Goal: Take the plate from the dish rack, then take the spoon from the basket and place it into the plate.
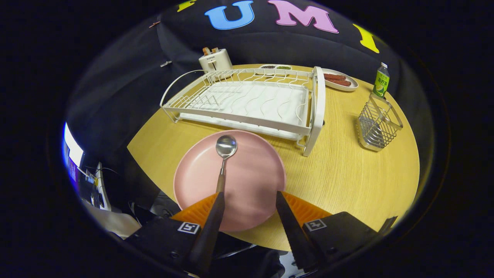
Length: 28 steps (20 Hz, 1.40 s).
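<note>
Now the gripper [249, 200] hangs over the near part of the round wooden table [347, 177] with its fingers spread wide apart; nothing is pinched between them. The spoon [223, 162] lies in the pink plate [251, 181], bowl up toward the far rim and its dark handle running back toward the camera, right alongside the inner face of the left finger [210, 227]. Whether the handle touches that finger cannot be told from this angle; the right finger [289, 227] is well clear of it, so the jaws do not clamp the spoon. The plate sits flat on the table just ahead of and partly under the fingertips, near the table's front edge. Beyond the plate stands the white wire dish rack [247, 102] on its drip tray, with no dishes seen in its slots. To the right of the rack, apart from it, is the wire basket [378, 123], tilted slightly in this fisheye view. Behind the basket stands a small green-labelled bottle [381, 80]. A shallow oval dish with reddish sausages [339, 81] sits just past the rack's right end, and a white toaster [215, 60] stands at the rack's far left corner.
</note>
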Motion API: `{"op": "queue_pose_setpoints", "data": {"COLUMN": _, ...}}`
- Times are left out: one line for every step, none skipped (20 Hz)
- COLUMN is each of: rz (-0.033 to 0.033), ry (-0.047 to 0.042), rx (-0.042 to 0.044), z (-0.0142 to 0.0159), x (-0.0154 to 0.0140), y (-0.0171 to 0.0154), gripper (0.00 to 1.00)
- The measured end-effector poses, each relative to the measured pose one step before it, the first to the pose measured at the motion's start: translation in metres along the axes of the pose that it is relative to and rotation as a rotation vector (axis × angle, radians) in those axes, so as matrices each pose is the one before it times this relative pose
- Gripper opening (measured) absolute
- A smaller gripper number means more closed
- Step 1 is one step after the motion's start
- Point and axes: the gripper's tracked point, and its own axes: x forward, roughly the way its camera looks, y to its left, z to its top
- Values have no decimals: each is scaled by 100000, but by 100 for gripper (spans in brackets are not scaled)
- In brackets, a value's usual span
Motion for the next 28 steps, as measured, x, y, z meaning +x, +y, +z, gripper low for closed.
{"op": "queue_pose_setpoints", "data": {"rz": -336, "ry": -477, "rx": 156, "z": 169, "x": -192, "y": -84, "gripper": 83}}
{"op": "queue_pose_setpoints", "data": {"rz": -481, "ry": -905, "rx": 120, "z": 274, "x": -237, "y": -69, "gripper": 86}}
{"op": "queue_pose_setpoints", "data": {"rz": -143, "ry": -1450, "rx": 312, "z": 571, "x": -357, "y": 17, "gripper": 88}}
{"op": "queue_pose_setpoints", "data": {"rz": -141, "ry": -1670, "rx": 460, "z": 721, "x": -457, "y": 42, "gripper": 92}}
{"op": "queue_pose_setpoints", "data": {"rz": -200, "ry": -2392, "rx": 359, "z": 917, "x": -710, "y": 31, "gripper": 94}}
{"op": "queue_pose_setpoints", "data": {"rz": -416, "ry": -2861, "rx": 100, "z": 1194, "x": -681, "y": -89, "gripper": 96}}
{"op": "queue_pose_setpoints", "data": {"rz": -458, "ry": -3079, "rx": -83, "z": 1345, "x": -718, "y": -161, "gripper": 96}}
{"op": "queue_pose_setpoints", "data": {"rz": -939, "ry": -3255, "rx": -412, "z": 1397, "x": -679, "y": -234, "gripper": 97}}
{"op": "queue_pose_setpoints", "data": {"rz": -1192, "ry": -3458, "rx": -525, "z": 1529, "x": -611, "y": -376, "gripper": 97}}
{"op": "queue_pose_setpoints", "data": {"rz": -1248, "ry": -3304, "rx": -435, "z": 1622, "x": -665, "y": -540, "gripper": 98}}
{"op": "queue_pose_setpoints", "data": {"rz": -1337, "ry": -3545, "rx": -285, "z": 1647, "x": -704, "y": -426, "gripper": 99}}
{"op": "queue_pose_setpoints", "data": {"rz": -1384, "ry": -3843, "rx": -494, "z": 1918, "x": -547, "y": -569, "gripper": 99}}
{"op": "queue_pose_setpoints", "data": {"rz": -1342, "ry": -4141, "rx": -947, "z": 1908, "x": -597, "y": -569, "gripper": 99}}
{"op": "queue_pose_setpoints", "data": {"rz": -1815, "ry": -4443, "rx": -1608, "z": 1947, "x": -549, "y": -721, "gripper": 99}}
{"op": "queue_pose_setpoints", "data": {"rz": -1734, "ry": -4691, "rx": -1916, "z": 2096, "x": -510, "y": -771, "gripper": 99}}
{"op": "queue_pose_setpoints", "data": {"rz": -1939, "ry": -4609, "rx": -1969, "z": 2104, "x": -529, "y": -860, "gripper": 99}}
{"op": "queue_pose_setpoints", "data": {"rz": -1390, "ry": -4617, "rx": -2012, "z": 2035, "x": -528, "y": -687, "gripper": 99}}
{"op": "queue_pose_setpoints", "data": {"rz": -1424, "ry": -3906, "rx": -1784, "z": 1835, "x": -305, "y": -763, "gripper": 99}}
{"op": "queue_pose_setpoints", "data": {"rz": -825, "ry": -3425, "rx": -759, "z": 1627, "x": -575, "y": -596, "gripper": 98}}
{"op": "queue_pose_setpoints", "data": {"rz": -106, "ry": -3191, "rx": -168, "z": 1600, "x": -469, "y": -432, "gripper": 99}}
{"op": "queue_pose_setpoints", "data": {"rz": 186, "ry": -3270, "rx": 89, "z": 1510, "x": -434, "y": -452, "gripper": 99}}
{"op": "queue_pose_setpoints", "data": {"rz": -162, "ry": -2815, "rx": -490, "z": 1320, "x": -293, "y": -559, "gripper": 98}}
{"op": "queue_pose_setpoints", "data": {"rz": -622, "ry": -2232, "rx": -721, "z": 987, "x": -360, "y": -770, "gripper": 98}}
{"op": "queue_pose_setpoints", "data": {"rz": -231, "ry": -1673, "rx": -658, "z": 830, "x": -413, "y": -576, "gripper": 97}}
{"op": "queue_pose_setpoints", "data": {"rz": -239, "ry": -1469, "rx": -357, "z": 684, "x": -334, "y": -562, "gripper": 96}}
{"op": "queue_pose_setpoints", "data": {"rz": 146, "ry": -969, "rx": 92, "z": 454, "x": -258, "y": -448, "gripper": 96}}
{"op": "queue_pose_setpoints", "data": {"rz": 574, "ry": -436, "rx": -29, "z": 204, "x": -267, "y": -284, "gripper": 96}}
{"op": "queue_pose_setpoints", "data": {"rz": 750, "ry": -150, "rx": 63, "z": 23, "x": -151, "y": -365, "gripper": 96}}
